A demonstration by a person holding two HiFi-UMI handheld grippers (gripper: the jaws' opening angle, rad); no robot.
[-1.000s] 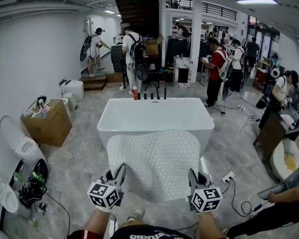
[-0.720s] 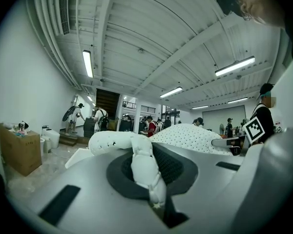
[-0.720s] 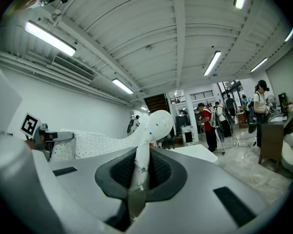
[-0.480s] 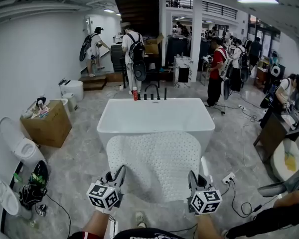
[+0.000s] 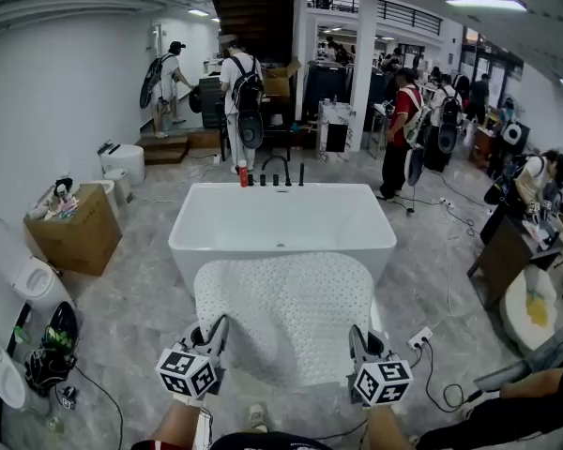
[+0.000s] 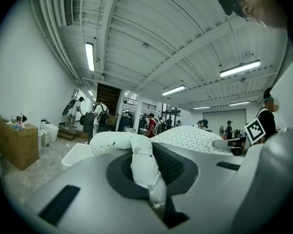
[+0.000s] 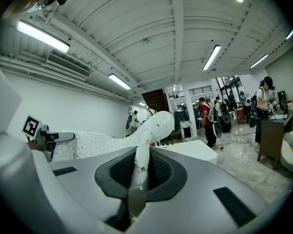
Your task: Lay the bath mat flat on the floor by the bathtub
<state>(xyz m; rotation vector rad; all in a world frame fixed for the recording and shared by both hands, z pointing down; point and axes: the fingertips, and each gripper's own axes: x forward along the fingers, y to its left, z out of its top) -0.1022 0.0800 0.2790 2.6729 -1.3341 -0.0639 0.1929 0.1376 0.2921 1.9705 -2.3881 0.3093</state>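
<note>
Pinching the bunched near corners of the white, rubbery, hole-dotted bath mat [image 5: 281, 312] in the clenched jaws of the left gripper [image 5: 214, 334] and right gripper [image 5: 358, 341], holding it spread at lower centre, below the smooth white rectangular bathtub [image 5: 281, 216].

No writing, label, brand or number can be read anywhere in these views

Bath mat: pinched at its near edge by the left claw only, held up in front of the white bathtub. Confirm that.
Not by the left claw only: the right gripper view shows the right claw shut on the bath mat too. Both claws pinch its near edge, holding it up in front of the white bathtub.
</note>
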